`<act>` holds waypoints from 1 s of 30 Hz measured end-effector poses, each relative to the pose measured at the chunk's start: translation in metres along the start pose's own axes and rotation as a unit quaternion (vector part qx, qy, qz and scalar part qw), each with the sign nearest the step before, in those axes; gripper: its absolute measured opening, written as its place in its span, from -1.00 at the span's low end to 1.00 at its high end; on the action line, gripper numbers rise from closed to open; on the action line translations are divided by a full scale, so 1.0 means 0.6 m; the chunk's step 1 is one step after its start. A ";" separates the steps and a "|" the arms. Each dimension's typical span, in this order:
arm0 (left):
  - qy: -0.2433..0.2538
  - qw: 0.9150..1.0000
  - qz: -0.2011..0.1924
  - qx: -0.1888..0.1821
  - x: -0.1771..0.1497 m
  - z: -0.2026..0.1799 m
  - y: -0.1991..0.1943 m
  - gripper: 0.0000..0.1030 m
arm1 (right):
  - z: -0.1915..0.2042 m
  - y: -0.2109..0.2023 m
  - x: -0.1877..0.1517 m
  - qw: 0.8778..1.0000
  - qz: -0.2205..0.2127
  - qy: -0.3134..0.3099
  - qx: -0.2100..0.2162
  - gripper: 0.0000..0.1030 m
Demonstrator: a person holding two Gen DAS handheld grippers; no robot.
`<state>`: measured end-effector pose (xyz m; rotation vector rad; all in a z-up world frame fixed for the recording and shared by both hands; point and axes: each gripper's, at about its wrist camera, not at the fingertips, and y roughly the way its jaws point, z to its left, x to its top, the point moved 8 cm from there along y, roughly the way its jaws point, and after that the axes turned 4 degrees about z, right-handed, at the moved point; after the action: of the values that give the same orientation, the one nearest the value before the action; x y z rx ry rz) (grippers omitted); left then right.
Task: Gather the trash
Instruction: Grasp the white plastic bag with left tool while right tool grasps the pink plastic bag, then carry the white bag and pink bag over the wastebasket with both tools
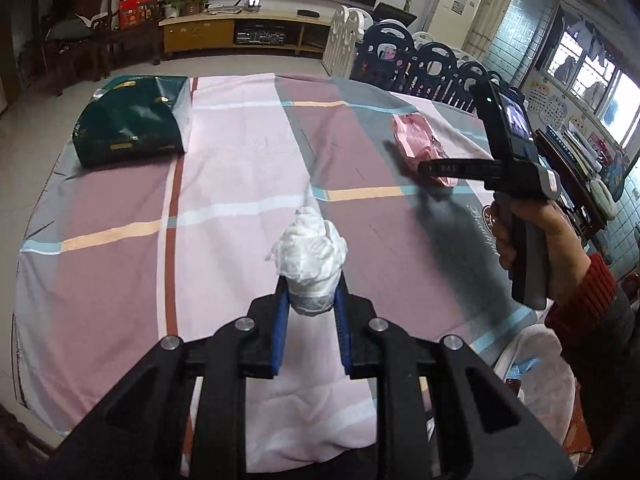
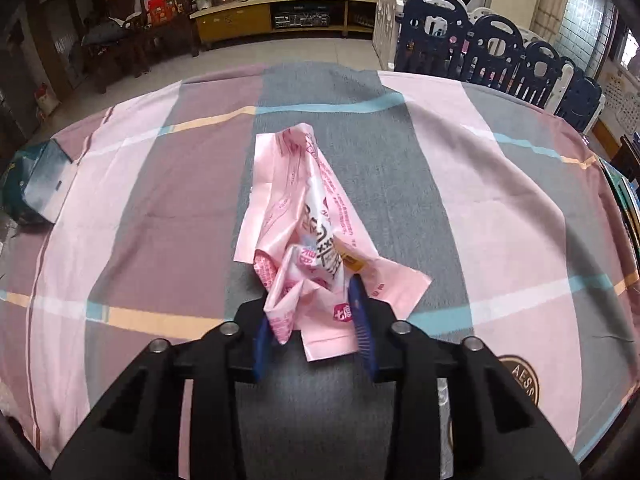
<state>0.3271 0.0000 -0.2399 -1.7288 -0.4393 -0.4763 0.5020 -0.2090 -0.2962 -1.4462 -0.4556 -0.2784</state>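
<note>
A crumpled white tissue wad (image 1: 309,254) sits between the blue pads of my left gripper (image 1: 310,284), which is shut on it just above the checked tablecloth (image 1: 120,208). A pink plastic wrapper (image 2: 310,216) lies on the cloth; its near end is between the blue pads of my right gripper (image 2: 314,300), whose jaws stand wide around it. The wrapper (image 1: 416,140) and the right gripper (image 1: 432,168) also show in the left wrist view at the right. A dark green bag (image 1: 132,120) lies on the far left of the table, also in the right wrist view (image 2: 36,184).
Dark blue and white playpen panels (image 1: 400,52) stand beyond the table's far right edge. A TV cabinet (image 1: 240,32) and wooden chairs (image 1: 96,12) are at the back of the room. A padded seat (image 1: 536,368) sits at the table's near right.
</note>
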 end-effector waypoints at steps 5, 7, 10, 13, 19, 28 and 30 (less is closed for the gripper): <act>-0.011 0.999 -0.023 0.024 -0.004 0.017 -0.055 -0.58 | 0.032 -0.081 -0.069 1.000 -0.023 0.003 0.001 -0.49; -0.008 0.999 -0.036 0.031 -0.006 0.010 -0.084 -0.58 | 0.041 -0.123 -0.102 0.999 -0.032 0.010 0.005 -0.49; 0.001 0.998 -0.054 0.034 -0.009 -0.004 -0.127 -0.57 | 0.047 -0.181 -0.156 0.999 -0.041 0.032 0.016 -0.49; 0.012 0.997 -0.069 0.037 -0.014 -0.021 -0.166 -0.57 | 0.052 -0.238 -0.199 0.997 -0.052 0.047 0.019 -0.49; 0.018 0.995 -0.093 0.036 -0.047 -0.032 -0.246 -0.57 | 0.062 -0.340 -0.263 0.995 -0.089 0.048 0.016 -0.49; 0.004 0.990 -0.129 0.056 -0.089 -0.015 -0.354 -0.57 | 0.072 -0.421 -0.337 0.994 -0.098 0.048 0.022 -0.49; 0.006 0.990 -0.132 0.059 -0.098 -0.017 -0.366 -0.58 | 0.080 -0.433 -0.341 0.994 -0.102 0.041 0.019 -0.49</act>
<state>0.1602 0.0317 -0.0890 -1.5603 -0.6792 -0.6359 0.1981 -0.2095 -0.1572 -1.3470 -0.5397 -0.4896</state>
